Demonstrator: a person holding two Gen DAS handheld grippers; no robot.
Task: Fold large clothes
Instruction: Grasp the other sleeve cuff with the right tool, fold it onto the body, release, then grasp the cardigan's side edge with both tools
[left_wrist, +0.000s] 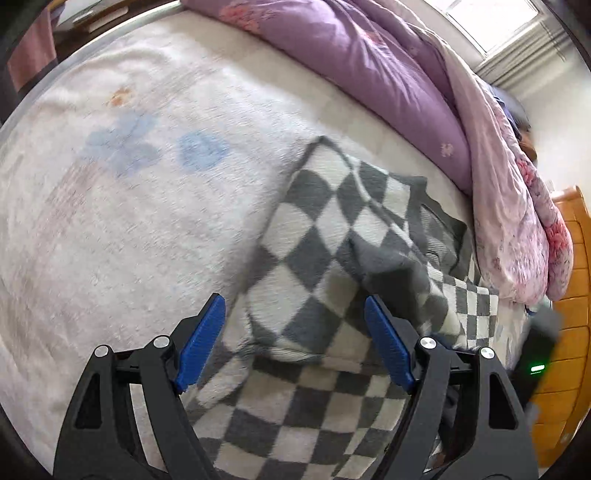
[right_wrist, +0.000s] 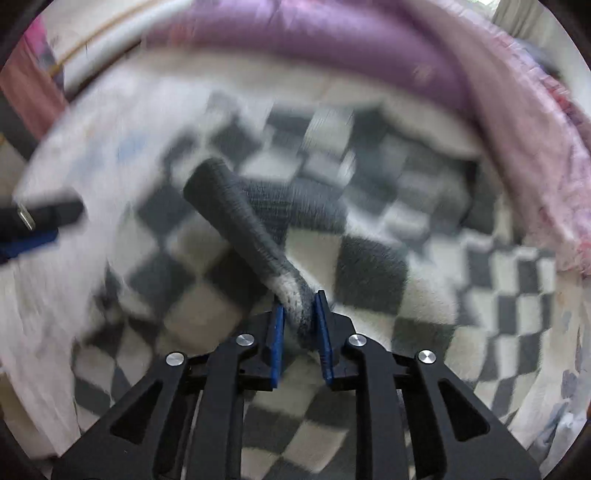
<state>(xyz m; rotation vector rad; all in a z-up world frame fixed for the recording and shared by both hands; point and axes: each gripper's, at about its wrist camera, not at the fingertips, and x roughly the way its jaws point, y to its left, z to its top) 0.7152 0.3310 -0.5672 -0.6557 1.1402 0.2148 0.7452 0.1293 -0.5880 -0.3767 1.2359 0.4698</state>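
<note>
A grey-and-white checked sweater (left_wrist: 314, 229) lies rumpled on the white bed cover (left_wrist: 110, 221). My left gripper (left_wrist: 293, 301) hovers over its near part, jaws wide open, nothing between the blue pads (left_wrist: 203, 339). In the right wrist view, which is blurred, my right gripper (right_wrist: 300, 301) is shut on a sleeve (right_wrist: 236, 221) of the sweater (right_wrist: 369, 266). The sleeve's dark grey cuff (right_wrist: 210, 184) sticks out beyond the fingertips, above the garment. The left gripper shows at that view's left edge (right_wrist: 37, 218).
A purple quilt (left_wrist: 369, 55) and a pink floral quilt (left_wrist: 517, 229) are heaped along the far side of the bed. An orange wooden bed end (left_wrist: 572, 295) stands at the right. A dark device with a green light (left_wrist: 539, 354) is by the sweater's right edge.
</note>
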